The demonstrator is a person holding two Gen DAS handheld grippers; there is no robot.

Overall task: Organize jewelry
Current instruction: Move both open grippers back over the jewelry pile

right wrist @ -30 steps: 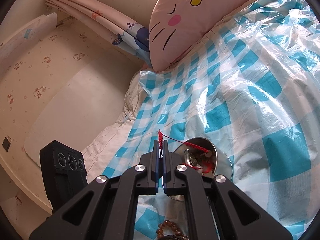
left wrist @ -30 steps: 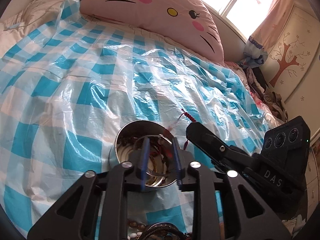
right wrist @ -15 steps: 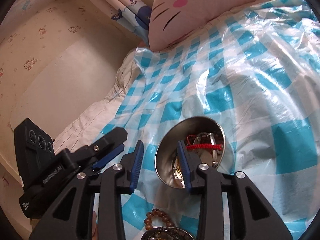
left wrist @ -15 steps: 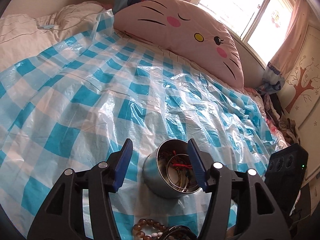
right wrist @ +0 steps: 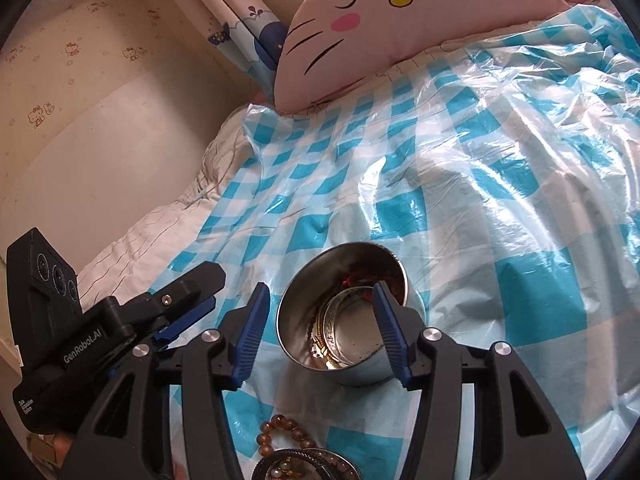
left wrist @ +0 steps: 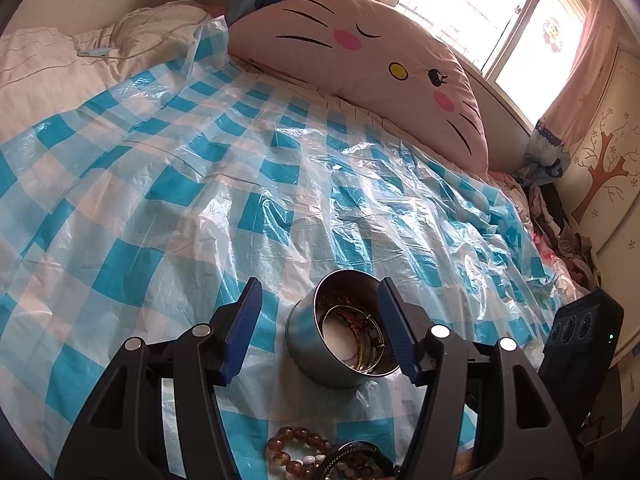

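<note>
I am seeing beads (left wrist: pixel 296 450) lying at six o'clock, under both grippers; the left gripper (left wrist: pixel 316 330) and right gripper (right wrist: pixel 320 330) have just been opening, fingers apart, empty. Tin (left wrist: pixel 320 354) is sitting at twelve on the bed (left wrist: pixel 200 200).

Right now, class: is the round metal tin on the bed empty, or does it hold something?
It holds something. The lidless metal tin contains bangles and a red cord, though bare metal still shows at its bottom.
</note>
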